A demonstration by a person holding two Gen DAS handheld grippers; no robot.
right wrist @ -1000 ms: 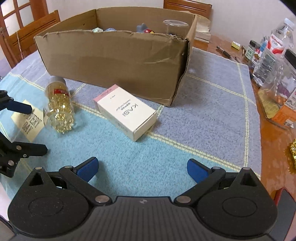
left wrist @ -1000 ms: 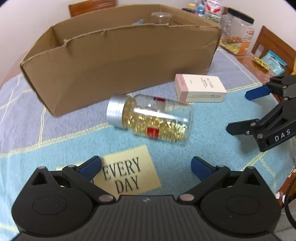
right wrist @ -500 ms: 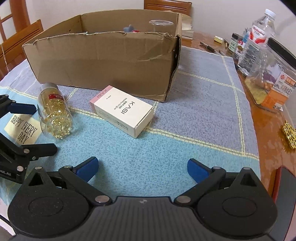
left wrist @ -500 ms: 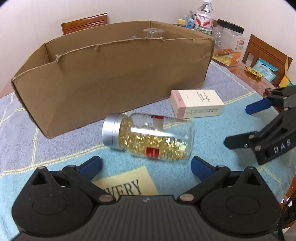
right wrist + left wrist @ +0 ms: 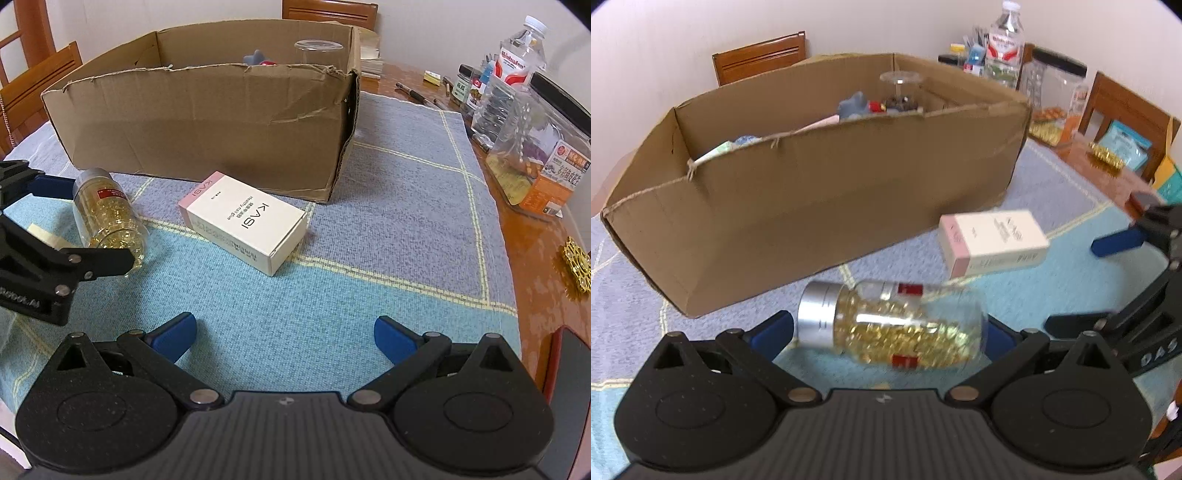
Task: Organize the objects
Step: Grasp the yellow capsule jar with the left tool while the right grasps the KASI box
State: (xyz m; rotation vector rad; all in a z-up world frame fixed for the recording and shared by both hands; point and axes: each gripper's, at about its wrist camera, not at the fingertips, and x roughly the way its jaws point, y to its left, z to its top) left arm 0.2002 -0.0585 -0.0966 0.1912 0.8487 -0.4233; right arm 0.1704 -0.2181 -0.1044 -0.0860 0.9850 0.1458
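Note:
A clear bottle of yellow capsules (image 5: 905, 328) with a silver cap lies on its side on the blue cloth. It rests lengthwise between the wide-apart fingers of my left gripper (image 5: 884, 332), which is open; the right wrist view shows that gripper (image 5: 81, 225) straddling the bottle (image 5: 109, 218). A white and pink KASI box (image 5: 993, 243) (image 5: 243, 227) lies just right of the bottle. Behind both stands the open cardboard box (image 5: 812, 206) (image 5: 207, 129) holding a glass and several small items. My right gripper (image 5: 283, 336) (image 5: 1100, 282) hovers open over bare cloth, short of the KASI box.
A yellow card (image 5: 40, 232) peeks out under the left gripper. Along the table's right edge stand a water bottle (image 5: 517, 62), plastic jars (image 5: 539, 155) and a gold trinket (image 5: 578, 269). Wooden chairs (image 5: 759, 57) ring the table.
My left gripper has moved forward and down, so the capsule bottle now lies between its fingers and the card is covered. The right gripper has drawn closer to the KASI box.

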